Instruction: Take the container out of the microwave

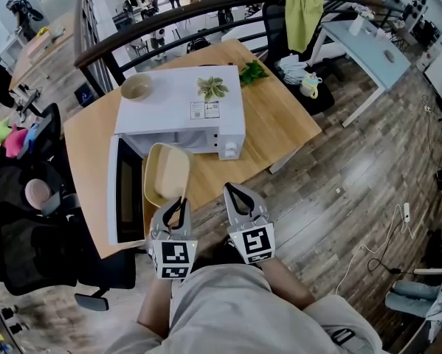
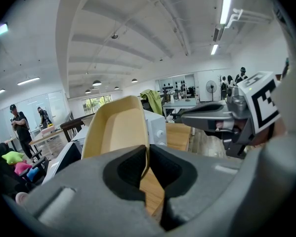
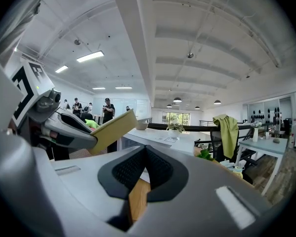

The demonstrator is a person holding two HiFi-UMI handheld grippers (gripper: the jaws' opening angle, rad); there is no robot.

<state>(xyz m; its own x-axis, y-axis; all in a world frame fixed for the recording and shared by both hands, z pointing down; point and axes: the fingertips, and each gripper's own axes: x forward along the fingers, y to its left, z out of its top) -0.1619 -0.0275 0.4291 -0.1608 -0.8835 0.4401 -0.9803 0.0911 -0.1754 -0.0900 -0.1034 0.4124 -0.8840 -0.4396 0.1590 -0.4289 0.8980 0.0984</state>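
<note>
A beige, shallow container [image 1: 167, 172] hangs tilted just in front of the white microwave [image 1: 184, 102], outside its cavity and above the wooden table. My left gripper [image 1: 178, 202] is shut on the container's near rim; in the left gripper view the thin rim [image 2: 115, 132] runs between the pads of the left gripper [image 2: 148, 154]. The microwave door [image 1: 125, 190] stands swung open to the left. My right gripper [image 1: 232, 191] hovers beside the container at its right, apart from it. The pads of the right gripper [image 3: 146, 149] meet with nothing between them.
A tan bowl [image 1: 136, 87] and a small plant [image 1: 212, 88] sit on top of the microwave. Green leaves [image 1: 252, 71] lie on the table [image 1: 280, 124] behind it. Black office chairs [image 1: 29, 220] crowd the left side. The table's near edge is right below my grippers.
</note>
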